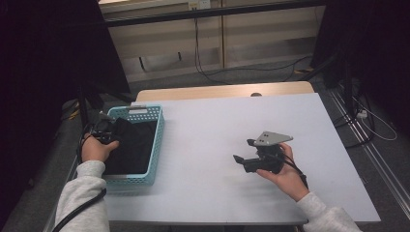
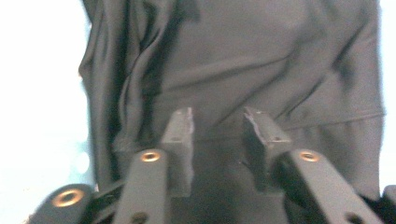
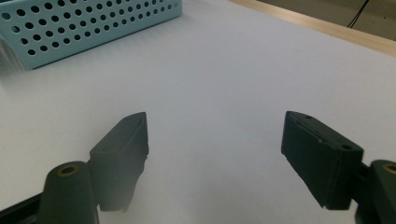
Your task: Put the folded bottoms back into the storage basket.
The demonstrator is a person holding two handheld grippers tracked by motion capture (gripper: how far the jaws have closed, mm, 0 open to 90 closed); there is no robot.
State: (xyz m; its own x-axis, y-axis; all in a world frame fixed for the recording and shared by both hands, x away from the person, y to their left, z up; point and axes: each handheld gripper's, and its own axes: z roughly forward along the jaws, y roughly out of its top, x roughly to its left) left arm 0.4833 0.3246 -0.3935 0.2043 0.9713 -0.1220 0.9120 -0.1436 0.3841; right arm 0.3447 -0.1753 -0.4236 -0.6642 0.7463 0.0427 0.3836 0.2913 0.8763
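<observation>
Basket (image 1: 157, 145) x1 w/ 1 black cloth (image 1: 130, 145), left gripper (image 2: 217, 116) apart above cloth, right gripper (image 3: 215, 154) wide apart, empty.

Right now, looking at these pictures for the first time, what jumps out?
A light blue perforated basket at the table's left edge, stuffed with dark cloth, draws the eye first. The left hand-held gripper hangs just above that cloth, jaws apart, nothing pinched. To the right, the right hand-held gripper rests open over the bare white table.

One basket (image 1: 157, 145), one black cloth (image 1: 129, 145), two claws.
</observation>
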